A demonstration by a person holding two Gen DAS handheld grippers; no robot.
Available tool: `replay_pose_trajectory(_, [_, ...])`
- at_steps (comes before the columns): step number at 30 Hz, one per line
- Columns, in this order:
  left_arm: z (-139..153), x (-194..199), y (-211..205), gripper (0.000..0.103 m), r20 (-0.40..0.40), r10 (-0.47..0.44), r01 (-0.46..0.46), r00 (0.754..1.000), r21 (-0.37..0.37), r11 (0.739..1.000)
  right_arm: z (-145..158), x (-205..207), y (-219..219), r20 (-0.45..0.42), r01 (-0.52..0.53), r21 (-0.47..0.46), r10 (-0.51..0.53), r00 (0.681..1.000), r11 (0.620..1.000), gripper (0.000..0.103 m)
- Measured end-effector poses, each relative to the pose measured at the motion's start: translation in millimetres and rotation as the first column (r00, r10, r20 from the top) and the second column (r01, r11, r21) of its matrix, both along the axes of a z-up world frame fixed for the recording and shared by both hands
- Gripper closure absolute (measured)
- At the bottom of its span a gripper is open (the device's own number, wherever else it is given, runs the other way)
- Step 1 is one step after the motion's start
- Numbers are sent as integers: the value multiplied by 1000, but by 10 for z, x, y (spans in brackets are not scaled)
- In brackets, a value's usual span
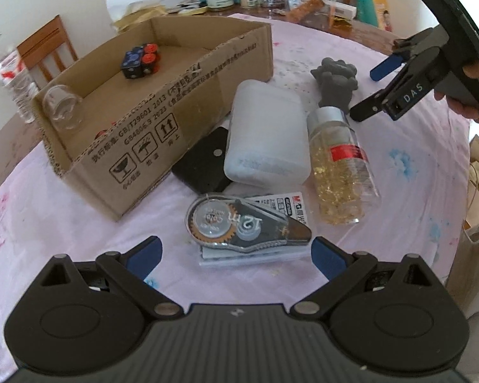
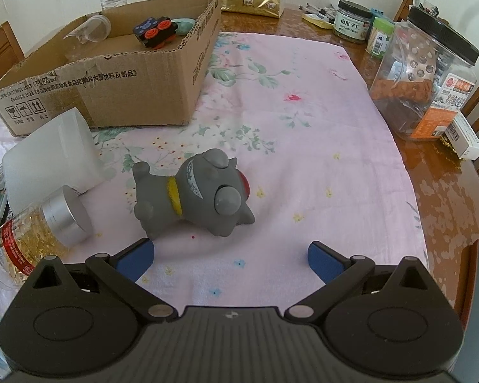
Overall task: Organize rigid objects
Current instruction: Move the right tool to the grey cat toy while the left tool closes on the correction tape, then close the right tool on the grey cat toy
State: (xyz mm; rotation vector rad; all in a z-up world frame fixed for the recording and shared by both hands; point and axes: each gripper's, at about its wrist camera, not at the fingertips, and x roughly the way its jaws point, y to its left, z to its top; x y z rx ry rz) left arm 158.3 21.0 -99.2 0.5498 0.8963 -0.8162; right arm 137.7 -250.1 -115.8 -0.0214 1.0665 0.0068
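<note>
Left gripper (image 1: 236, 255) wide open above tape roller (image 1: 246, 226). Right gripper (image 2: 230, 258) wide open, holding nothing, near gray toy dog (image 2: 194, 194) mid-table.

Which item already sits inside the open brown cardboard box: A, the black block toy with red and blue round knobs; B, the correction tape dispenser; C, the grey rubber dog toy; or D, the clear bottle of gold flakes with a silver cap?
A: the black block toy with red and blue round knobs lies inside the open brown cardboard box, while the other three lie outside it on the pink cloth.
</note>
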Motion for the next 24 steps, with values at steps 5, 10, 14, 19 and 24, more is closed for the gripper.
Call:
replay_pose_trajectory(5, [-39, 102, -3, 4, -41, -61, 59, 997, -38, 998, -2, -15, 0, 8, 1, 0, -1, 1000, 1000, 0])
replay_pose_trajectory(10, [-59, 189, -19, 4, -45, -115, 112, 992, -59, 992, 2, -9, 3, 4, 2, 0, -2, 1000, 1000, 0])
replay_pose_trajectory(14, [-71, 270, -22, 12, -72, -157, 150, 985, -93, 984, -2, -23, 3, 12, 2, -1, -2, 1000, 1000, 0])
replay_pose_trajectory(19, [-76, 316, -9, 14, -100, -163, 151, 981, -122, 981, 1, -23, -1, 8, 4, -1, -4, 1000, 1000, 0])
replay_pose_trajectory(24, [-52, 280, 43, 14, -126, -82, 64, 989, -141, 988, 9, -10, 22, -2, 17, -2, -17, 1000, 1000, 0])
